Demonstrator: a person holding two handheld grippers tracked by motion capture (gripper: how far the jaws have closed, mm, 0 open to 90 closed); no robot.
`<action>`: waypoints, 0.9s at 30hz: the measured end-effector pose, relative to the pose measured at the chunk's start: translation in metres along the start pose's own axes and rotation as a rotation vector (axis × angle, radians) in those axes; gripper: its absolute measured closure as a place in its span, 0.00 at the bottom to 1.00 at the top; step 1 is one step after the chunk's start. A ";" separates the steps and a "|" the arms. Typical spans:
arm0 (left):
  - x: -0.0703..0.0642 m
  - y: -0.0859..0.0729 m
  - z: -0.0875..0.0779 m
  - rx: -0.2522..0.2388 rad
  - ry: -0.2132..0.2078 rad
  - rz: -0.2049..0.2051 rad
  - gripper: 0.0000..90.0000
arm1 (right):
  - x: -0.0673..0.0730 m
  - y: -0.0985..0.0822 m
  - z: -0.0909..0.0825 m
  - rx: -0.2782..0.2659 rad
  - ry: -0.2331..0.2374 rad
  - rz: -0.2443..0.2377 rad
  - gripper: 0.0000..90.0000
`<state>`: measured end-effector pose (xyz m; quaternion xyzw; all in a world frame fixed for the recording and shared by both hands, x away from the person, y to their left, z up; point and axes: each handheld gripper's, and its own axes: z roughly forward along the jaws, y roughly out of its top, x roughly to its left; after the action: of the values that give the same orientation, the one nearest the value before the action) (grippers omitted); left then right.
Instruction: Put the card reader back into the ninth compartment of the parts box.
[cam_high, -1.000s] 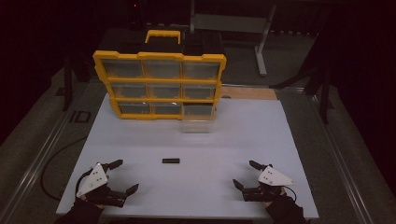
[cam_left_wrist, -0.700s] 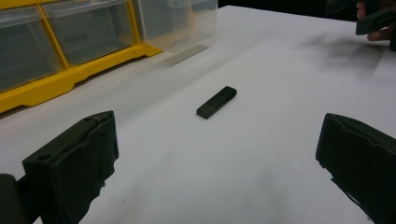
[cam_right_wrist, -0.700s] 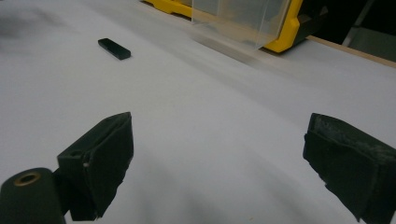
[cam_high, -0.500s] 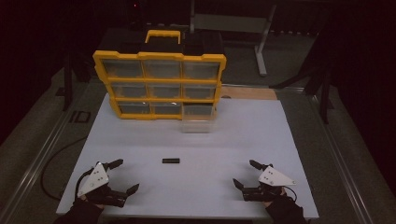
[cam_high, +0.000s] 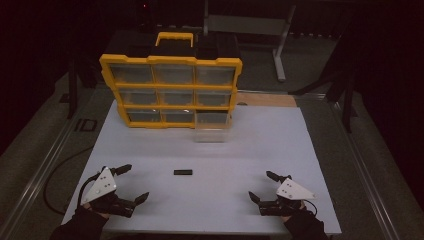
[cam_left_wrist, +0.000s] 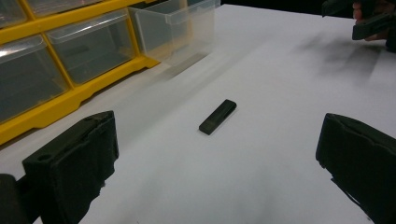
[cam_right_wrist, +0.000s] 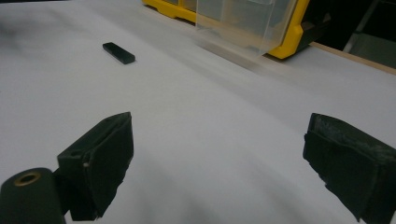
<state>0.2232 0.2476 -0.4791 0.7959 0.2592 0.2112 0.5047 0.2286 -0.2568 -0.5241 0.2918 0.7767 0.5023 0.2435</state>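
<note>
High view: small black bar (cam_high: 183, 172) lies flat on the white worktop (cam_high: 310, 150), in front of the organiser's (cam_high: 170, 90) pulled-out clear drawer (cam_high: 212, 127) (likely its destination). My left tongs (cam_high: 131, 183) and right tongs (cam_high: 262, 185) flank the bar, both wide open, empty, ready. Nothing has moved since a second ago.

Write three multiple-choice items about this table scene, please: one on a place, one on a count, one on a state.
1. Where does the small black bar lie?
A. inside a drawer
B. on the white tabletop between the grippers
C. in the right gripper

2. How many drawers does the yellow organiser hold?
A. four
B. six
C. nine

3. The left gripper is:
A. open
B. shut on the bar
C. shut, empty

Answers: 1 B, the bar rests free on the tabletop; 2 C, three rows of three; 3 A, its jaws stand wide apart.
</note>
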 end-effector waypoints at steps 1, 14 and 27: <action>0.000 0.001 0.000 0.003 -0.001 0.003 0.00 | 0.000 0.000 0.000 -0.001 0.001 0.004 0.10; 0.008 0.027 0.011 0.044 -0.054 0.053 0.00 | 0.000 0.001 0.000 -0.011 0.006 0.000 0.10; 0.016 0.063 0.022 0.071 -0.087 0.133 0.00 | 0.000 0.002 -0.001 -0.020 0.015 0.006 0.10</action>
<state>0.2615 0.2199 -0.4298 0.8371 0.1911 0.2003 0.4719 0.2285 -0.2565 -0.5223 0.2877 0.7727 0.5129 0.2391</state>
